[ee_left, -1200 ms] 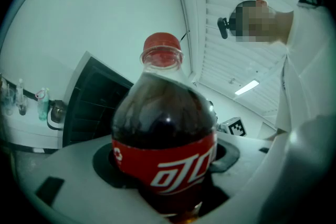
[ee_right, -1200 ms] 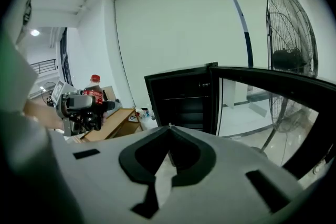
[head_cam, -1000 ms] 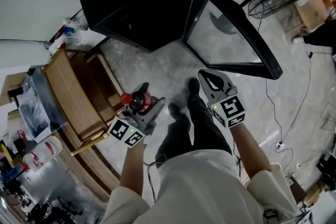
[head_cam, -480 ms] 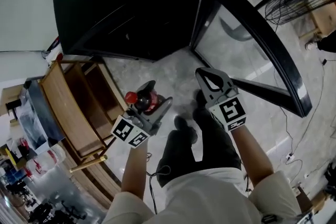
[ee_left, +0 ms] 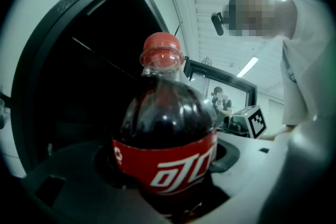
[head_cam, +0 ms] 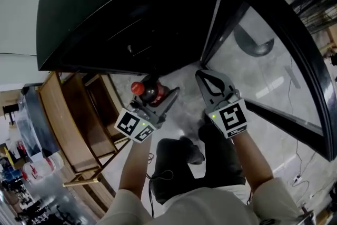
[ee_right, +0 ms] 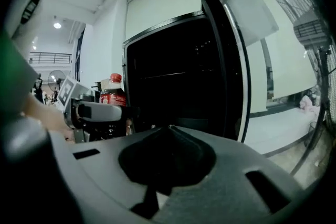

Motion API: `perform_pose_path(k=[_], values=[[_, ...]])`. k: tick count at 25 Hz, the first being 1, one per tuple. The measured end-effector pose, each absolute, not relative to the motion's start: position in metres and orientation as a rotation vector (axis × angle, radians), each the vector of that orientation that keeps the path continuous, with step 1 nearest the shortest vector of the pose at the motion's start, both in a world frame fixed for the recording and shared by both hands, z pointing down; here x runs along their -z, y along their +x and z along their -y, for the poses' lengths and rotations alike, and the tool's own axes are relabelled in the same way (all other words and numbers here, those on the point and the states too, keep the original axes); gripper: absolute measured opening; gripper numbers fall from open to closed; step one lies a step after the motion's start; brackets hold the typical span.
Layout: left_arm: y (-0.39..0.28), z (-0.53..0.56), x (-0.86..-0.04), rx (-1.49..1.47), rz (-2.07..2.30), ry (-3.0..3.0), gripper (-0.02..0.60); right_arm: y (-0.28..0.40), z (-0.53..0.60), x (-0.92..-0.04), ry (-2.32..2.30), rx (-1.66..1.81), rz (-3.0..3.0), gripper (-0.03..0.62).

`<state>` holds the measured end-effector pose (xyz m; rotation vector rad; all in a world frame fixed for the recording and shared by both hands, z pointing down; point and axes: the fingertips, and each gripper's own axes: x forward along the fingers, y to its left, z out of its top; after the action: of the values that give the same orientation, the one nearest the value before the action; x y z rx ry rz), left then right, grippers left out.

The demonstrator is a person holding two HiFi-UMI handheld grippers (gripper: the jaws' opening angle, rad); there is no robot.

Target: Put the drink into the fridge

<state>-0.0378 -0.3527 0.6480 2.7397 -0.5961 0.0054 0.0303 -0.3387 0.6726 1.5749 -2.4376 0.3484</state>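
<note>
The drink is a dark cola bottle (head_cam: 150, 93) with a red cap and red label. It stands upright between the jaws of my left gripper (head_cam: 158, 94), which is shut on its body. Seen from the left gripper view, the bottle (ee_left: 165, 149) fills the middle, with the dark fridge opening behind it. The black fridge (head_cam: 131, 8) is open, and its glass door (head_cam: 274, 60) is swung out to the right. My right gripper (head_cam: 205, 76) is shut and holds nothing, just in front of the door's hinge edge. From the right gripper view the bottle (ee_right: 113, 93) shows at the left.
A wooden stand (head_cam: 73, 113) is close at the left, beside the fridge. Bottles and clutter (head_cam: 21, 182) lie at the lower left. A floor fan (head_cam: 318, 5) shows at the upper right beyond the door. The person's legs (head_cam: 184, 160) are below the grippers.
The fridge has come closer and fills more of the view. The left gripper with the bottle has moved up toward the fridge opening. The right gripper kept its place beside it.
</note>
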Motion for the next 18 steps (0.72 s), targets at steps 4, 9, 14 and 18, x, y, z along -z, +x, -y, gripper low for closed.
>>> perform_pose_path(k=[4, 9, 14, 18], values=[[-0.026, 0.383, -0.682, -0.015, 0.591, 2.749, 0.302, 0.031, 0.369, -0.697, 1.564, -0.247, 2.472, -0.002], [-0.019, 0.42, -0.726, -0.022, 0.612, 2.808, 0.302, 0.025, 0.395, -0.733, 1.574, -0.229, 2.501, -0.002], [-0.013, 0.453, -0.736, -0.02, 0.638, 2.85, 0.301, 0.02, 0.399, -0.749, 1.59, -0.167, 2.487, -0.002], [-0.002, 0.471, -0.743, 0.02, 0.644, 2.894, 0.301, 0.031, 0.399, -0.757, 1.623, -0.08, 2.475, -0.002]])
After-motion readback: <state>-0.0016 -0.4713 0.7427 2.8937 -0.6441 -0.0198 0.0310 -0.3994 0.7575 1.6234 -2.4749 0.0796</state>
